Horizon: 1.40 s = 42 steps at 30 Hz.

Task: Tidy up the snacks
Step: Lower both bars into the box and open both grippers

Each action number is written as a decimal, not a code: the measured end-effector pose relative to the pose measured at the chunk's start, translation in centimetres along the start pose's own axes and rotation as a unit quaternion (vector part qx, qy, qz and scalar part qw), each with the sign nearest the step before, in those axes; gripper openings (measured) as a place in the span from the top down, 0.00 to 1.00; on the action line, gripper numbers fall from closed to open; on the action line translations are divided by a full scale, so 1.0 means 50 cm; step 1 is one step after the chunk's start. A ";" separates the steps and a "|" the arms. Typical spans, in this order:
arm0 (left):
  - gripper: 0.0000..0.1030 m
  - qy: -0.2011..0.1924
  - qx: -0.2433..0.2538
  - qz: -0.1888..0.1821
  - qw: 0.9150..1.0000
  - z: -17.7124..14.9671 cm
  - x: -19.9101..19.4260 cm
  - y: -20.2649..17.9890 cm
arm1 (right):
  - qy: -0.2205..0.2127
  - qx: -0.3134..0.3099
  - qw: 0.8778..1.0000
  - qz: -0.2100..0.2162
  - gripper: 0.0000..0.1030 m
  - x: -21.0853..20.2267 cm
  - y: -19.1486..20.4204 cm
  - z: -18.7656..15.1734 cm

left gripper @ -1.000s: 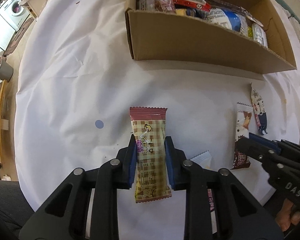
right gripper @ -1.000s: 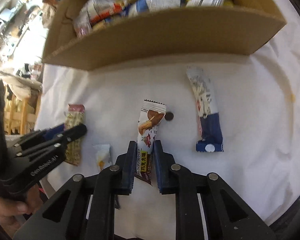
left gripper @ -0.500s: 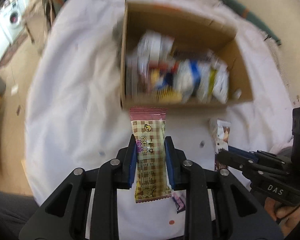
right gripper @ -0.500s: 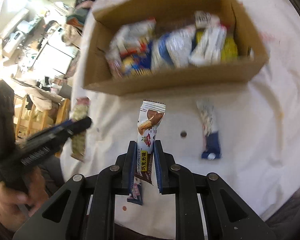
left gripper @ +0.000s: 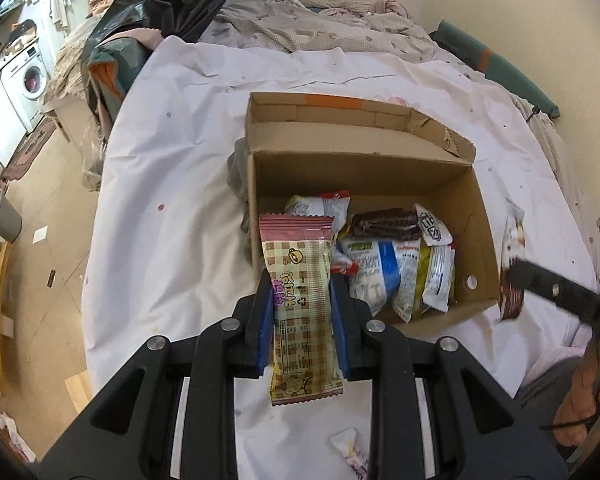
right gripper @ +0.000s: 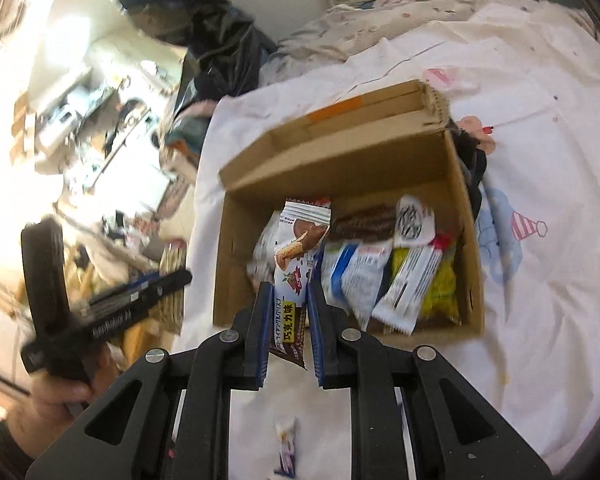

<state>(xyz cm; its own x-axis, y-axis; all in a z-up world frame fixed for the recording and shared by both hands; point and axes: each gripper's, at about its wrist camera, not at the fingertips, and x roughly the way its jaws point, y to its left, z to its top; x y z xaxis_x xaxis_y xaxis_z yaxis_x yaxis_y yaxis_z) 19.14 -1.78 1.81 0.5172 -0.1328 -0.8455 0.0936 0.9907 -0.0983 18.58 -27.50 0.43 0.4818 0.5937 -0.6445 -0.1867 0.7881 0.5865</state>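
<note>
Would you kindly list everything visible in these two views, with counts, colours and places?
Cardboard box: one, brown, open, on the white sheet.
Snack packets in box: several, white, blue, yellow, dark brown; exact count unclear.
Checked snack bar: one, pink and cream, held in front of the box.
Chocolate snack bar: one, brown and white, held in front of the box.
Small wrapper: one, pale, on the sheet near the camera.
White sheet: one, spotted.
Washing machine: one, white, far left.
Left hand-held gripper: black, shut.
Right hand-held gripper: black, shut.

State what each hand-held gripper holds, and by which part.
Left hand-held gripper: pink checked snack bar, pinched across its middle. Right hand-held gripper: chocolate wafer bar, pinched near its lower end.
</note>
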 end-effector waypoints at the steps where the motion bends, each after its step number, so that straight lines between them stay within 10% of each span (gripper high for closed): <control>1: 0.79 0.000 0.003 -0.002 1.000 0.004 0.005 -0.002 | -0.003 0.011 1.000 0.005 0.83 0.009 -0.018 0.006; 8: 0.79 -0.003 -0.012 -0.023 1.000 0.009 0.069 -0.002 | 0.020 0.074 0.997 0.003 0.83 0.080 -0.099 -0.010; 21: 0.78 0.032 0.010 -0.045 0.998 -0.003 0.159 -0.044 | 0.092 0.007 0.993 -0.071 0.83 0.177 -0.084 -0.018; 42: 0.75 0.066 0.002 -0.070 0.995 -0.013 0.195 -0.057 | 0.092 -0.007 0.992 -0.091 0.79 0.173 -0.075 -0.016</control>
<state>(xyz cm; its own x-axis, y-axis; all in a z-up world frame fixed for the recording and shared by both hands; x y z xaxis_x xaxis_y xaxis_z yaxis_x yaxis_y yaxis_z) 23.36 -5.90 -6.49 0.3829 -0.2636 -0.8854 0.1598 0.9629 -0.2176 22.78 -25.19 -7.74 0.3449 0.4597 -0.8184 -0.1224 0.8864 0.4464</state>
